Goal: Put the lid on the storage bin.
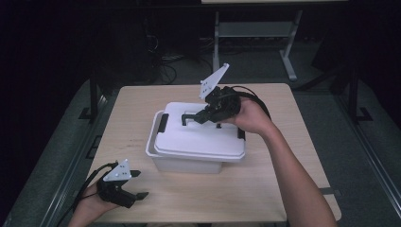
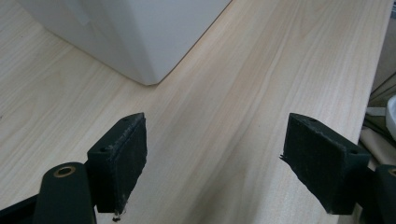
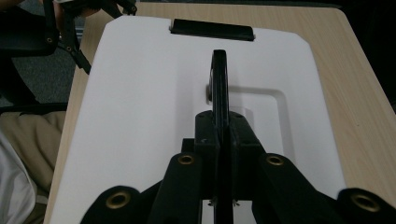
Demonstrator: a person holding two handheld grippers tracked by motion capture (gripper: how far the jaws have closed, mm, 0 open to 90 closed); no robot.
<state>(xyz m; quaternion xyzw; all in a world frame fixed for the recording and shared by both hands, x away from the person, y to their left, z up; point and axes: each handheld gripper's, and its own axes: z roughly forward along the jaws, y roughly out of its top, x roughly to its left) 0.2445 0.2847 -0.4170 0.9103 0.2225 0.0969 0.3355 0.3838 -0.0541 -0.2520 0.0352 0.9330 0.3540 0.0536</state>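
Observation:
A white plastic box (image 1: 187,163) with a white lid (image 1: 198,137) stands in the middle of the wooden table. The lid's black handle (image 3: 219,79) is swung upright, and my right gripper (image 3: 220,135) is shut on it from the far right side, also seen from above as right gripper (image 1: 201,116). My left gripper (image 1: 138,184) rests near the table's front left corner, jaws open with nothing between them. In the left gripper view the left gripper (image 2: 215,163) points across bare wood toward a lower corner of the box (image 2: 140,42).
Black latches (image 1: 163,123) sit at the lid's ends, one shown as latch (image 3: 212,29). The table (image 1: 265,189) has bare wood in front of and to the right of the box. Dark floor, cables and a desk frame (image 1: 288,52) lie beyond the far edge.

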